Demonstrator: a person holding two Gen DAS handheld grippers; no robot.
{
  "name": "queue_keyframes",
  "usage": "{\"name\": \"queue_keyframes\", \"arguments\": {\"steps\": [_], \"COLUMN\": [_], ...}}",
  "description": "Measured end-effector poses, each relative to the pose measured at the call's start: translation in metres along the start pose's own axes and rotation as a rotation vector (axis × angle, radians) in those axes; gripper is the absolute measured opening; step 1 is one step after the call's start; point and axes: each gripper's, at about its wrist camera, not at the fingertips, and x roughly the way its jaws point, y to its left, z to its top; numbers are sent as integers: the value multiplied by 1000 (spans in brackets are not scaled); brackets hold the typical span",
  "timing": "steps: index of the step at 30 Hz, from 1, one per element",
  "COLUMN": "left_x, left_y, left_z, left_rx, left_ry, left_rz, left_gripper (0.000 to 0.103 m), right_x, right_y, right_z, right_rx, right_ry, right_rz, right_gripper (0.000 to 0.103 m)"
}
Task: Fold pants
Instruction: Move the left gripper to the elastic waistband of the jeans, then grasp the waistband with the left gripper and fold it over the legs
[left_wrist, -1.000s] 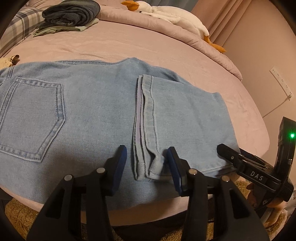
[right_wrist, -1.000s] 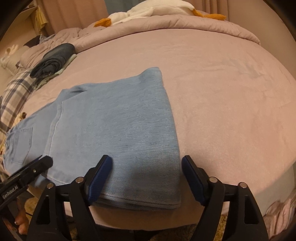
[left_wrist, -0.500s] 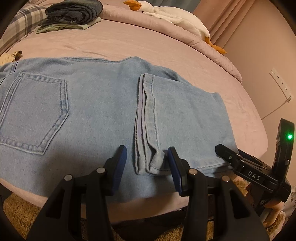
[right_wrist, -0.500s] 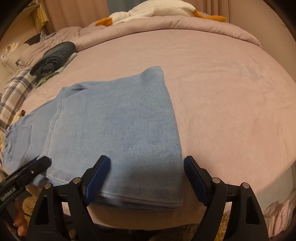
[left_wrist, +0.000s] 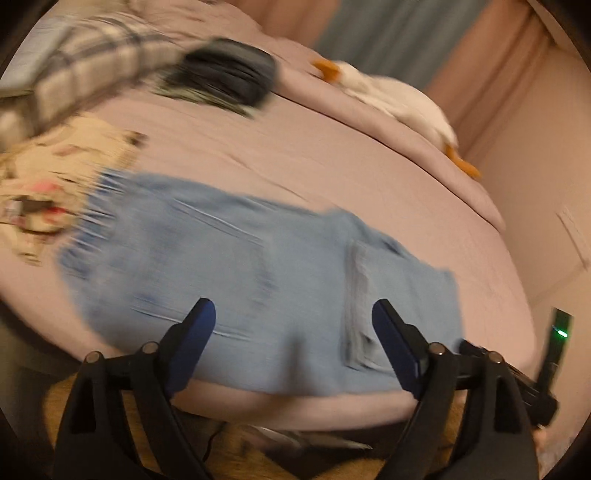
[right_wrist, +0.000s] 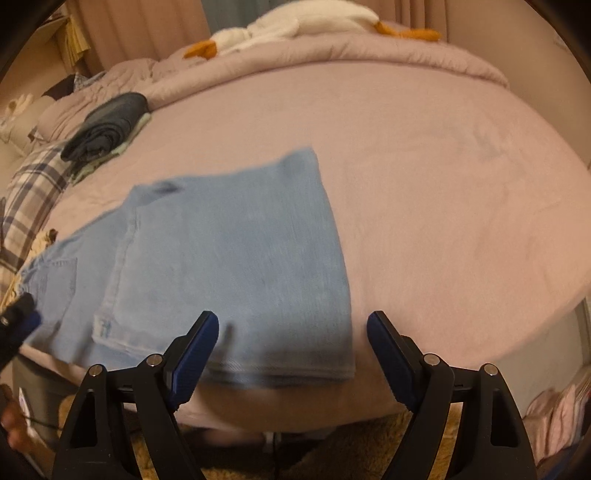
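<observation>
Both tongs are gaping wide and gripping nothing. Your left tongs (left_wrist: 293, 343) are hanging off the near bed edge, blue pads (left_wrist: 195, 339) over the hem-side edge of the jeans (left_wrist: 229, 266), not touching as far as the blur lets me tell. Your right tongs (right_wrist: 291, 354) are sitting at the folded end of the same jeans (right_wrist: 236, 258), the near fold edge lying between the pads, fabric not pinched.

The jeans are lying flat along the near edge of the bed (right_wrist: 443, 206), the legs doubled back over the seat. The leg hem (left_wrist: 356, 295) is sitting on top, just left of your left tongs' right pad. The back pocket is showing at far left in the right view.

Left view is heavily motion-blurred. Past the waistband there, a cream printed cloth (left_wrist: 55, 177) is lying just beside the jeans. Further back, a dark folded stack (right_wrist: 107, 125) is sitting well apart from them, a plaid cloth (right_wrist: 26, 199) to its left. At the far edge a plush goose (right_wrist: 295, 26) is lying on the rolled duvet.
</observation>
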Motion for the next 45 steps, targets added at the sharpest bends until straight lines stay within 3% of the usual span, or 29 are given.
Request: {"name": "queue_keyframes", "arguments": {"steps": [4,13,18,24,27,31,34,38,45], "left_x": [-8,-8,6,21,30,34,38,32,-5], "left_y": [36,84,97,101,104,105,110,105,64], "left_z": [8,8,5,0,-2,-2,0,2,17], "left_rx": [-77,-174,-213,-259,-275,-262,-282,-279,-185], "left_ry": [-35,-40,0,39,42,21,18,12,-75], "left_rz": [119,206,198,91,67,89,51,48,38], "left_gripper": [90,90,90,87,80,57,38,22,18], "right_x": [-8,-3,7,11,11,15,18,20,11], "right_y": [20,57,53,46,45,46,47,48,38], "right_z": [13,23,16,10,9,8,7,6,7], "right_rx": [-38,-111,-66,-23,-18,-19,-17,-18,-4], "right_ry": [-45,-108,-73,-43,-37,-27,-14,-7,-37], "right_rz": [39,93,141,156,160,167,175,183,182], "right_gripper": [82,82,82,82,82,82,82,82,82]}}
